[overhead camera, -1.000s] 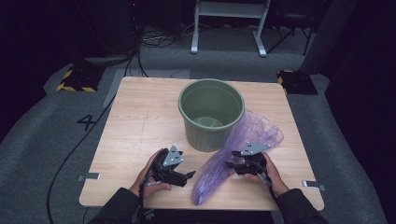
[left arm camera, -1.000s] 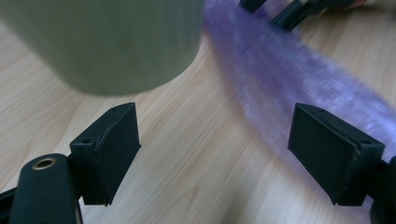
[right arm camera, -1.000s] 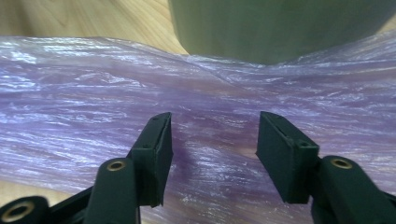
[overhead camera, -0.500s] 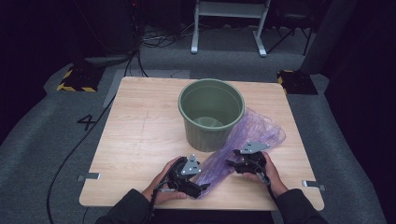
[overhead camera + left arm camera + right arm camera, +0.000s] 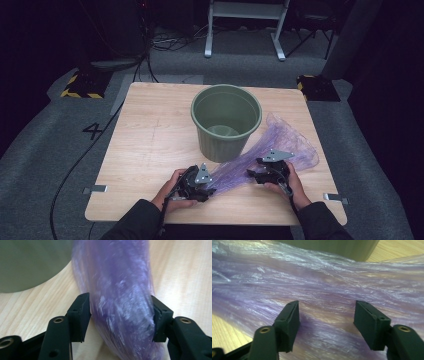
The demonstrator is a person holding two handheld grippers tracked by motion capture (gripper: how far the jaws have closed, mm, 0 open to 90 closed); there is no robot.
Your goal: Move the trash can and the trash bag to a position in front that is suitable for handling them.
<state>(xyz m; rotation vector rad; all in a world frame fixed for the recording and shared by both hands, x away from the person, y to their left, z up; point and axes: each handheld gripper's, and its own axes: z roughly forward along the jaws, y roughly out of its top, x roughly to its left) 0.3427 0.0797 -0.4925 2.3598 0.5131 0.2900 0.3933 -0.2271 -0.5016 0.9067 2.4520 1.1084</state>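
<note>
Lying beside the green bucket, the purple bag runs between both grippers' parted jaws, unclamped.

Bucket: the round green plastic bucket is set upright on the light wooden table, behind centre.
Bag: the crumpled purple plastic bag is spread on the table right of the bucket and before it.
Left gripper: placed at the bag's near-left end.
Right gripper: placed over the bag's middle.
</note>
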